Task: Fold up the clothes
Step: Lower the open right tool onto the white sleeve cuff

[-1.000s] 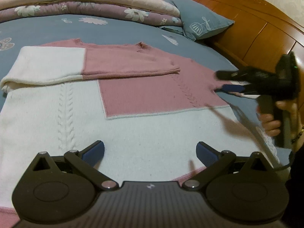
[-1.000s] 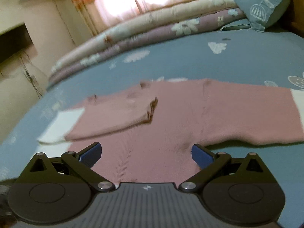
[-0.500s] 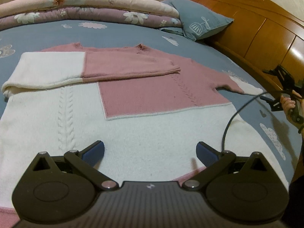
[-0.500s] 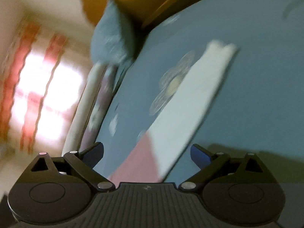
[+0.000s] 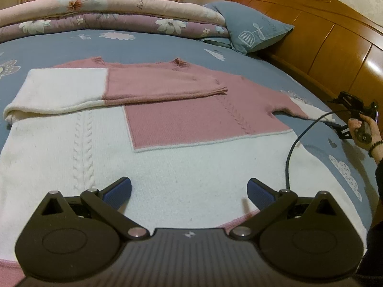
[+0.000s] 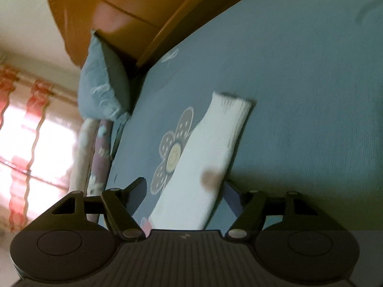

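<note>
A pink and white knitted sweater (image 5: 182, 119) lies flat on the blue bed sheet (image 5: 148, 47). Its left sleeve (image 5: 71, 88) is folded across the chest. Its right sleeve stretches out to the right and ends in a white cuff (image 5: 311, 112). My left gripper (image 5: 189, 187) is open and empty above the white lower part of the sweater. My right gripper (image 6: 185, 191) is open, tilted sideways, with the white cuff (image 6: 210, 153) lying between its fingers. The right gripper (image 5: 354, 119) also shows at the far right of the left wrist view, held by a hand.
A wooden headboard (image 5: 323, 47) runs along the right side of the bed. A blue pillow (image 5: 253, 33) and a rolled floral quilt (image 5: 107, 16) lie at the far edge. A black cable (image 5: 294, 148) trails across the sweater's right edge. A curtained window (image 6: 24, 131) is behind.
My right gripper swung away from the sweater's body out to the right sleeve end, rolled sideways and came down over the white cuff. My left gripper stayed still.
</note>
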A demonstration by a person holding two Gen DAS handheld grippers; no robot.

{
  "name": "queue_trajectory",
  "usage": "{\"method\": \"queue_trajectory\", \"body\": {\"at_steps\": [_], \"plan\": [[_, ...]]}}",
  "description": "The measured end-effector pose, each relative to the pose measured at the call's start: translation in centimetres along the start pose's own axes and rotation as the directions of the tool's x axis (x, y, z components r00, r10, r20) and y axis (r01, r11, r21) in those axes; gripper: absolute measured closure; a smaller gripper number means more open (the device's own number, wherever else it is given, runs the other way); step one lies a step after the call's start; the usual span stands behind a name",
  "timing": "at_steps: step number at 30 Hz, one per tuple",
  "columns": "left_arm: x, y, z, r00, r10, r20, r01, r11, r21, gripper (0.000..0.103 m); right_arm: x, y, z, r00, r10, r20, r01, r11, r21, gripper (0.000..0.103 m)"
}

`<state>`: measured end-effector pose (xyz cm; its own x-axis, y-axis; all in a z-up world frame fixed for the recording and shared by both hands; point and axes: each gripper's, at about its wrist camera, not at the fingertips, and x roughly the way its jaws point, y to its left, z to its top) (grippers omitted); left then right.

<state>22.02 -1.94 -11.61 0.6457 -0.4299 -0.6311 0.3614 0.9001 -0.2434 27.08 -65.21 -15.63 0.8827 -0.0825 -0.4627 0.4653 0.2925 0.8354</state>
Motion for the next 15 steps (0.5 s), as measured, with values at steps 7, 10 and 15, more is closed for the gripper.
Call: {"method": "queue_trajectory", "body": {"at_steps": [7,10,15], "plan": [[0.2,-0.2,-0.1,1.000,0.012,0.009,-0.012,1.000,0.014,0.001,1.4,0.3,0.9,0.997,0.016,0.077,-0.013,0.999,-0.045,0.027],[0.2,-0.3,-0.1,1.000,0.014,0.011,-0.015,1.000,0.022,0.001,1.7,0.2,1.4,0.994,0.048,0.102,-0.041,0.997,-0.070,0.027],[0.3,-0.3,0.0,1.000,0.015,0.015,-0.016,1.000,0.024,0.001,2.6,1.4,1.5,0.998,0.028,0.063,-0.016,0.981,-0.192,0.026]]}}
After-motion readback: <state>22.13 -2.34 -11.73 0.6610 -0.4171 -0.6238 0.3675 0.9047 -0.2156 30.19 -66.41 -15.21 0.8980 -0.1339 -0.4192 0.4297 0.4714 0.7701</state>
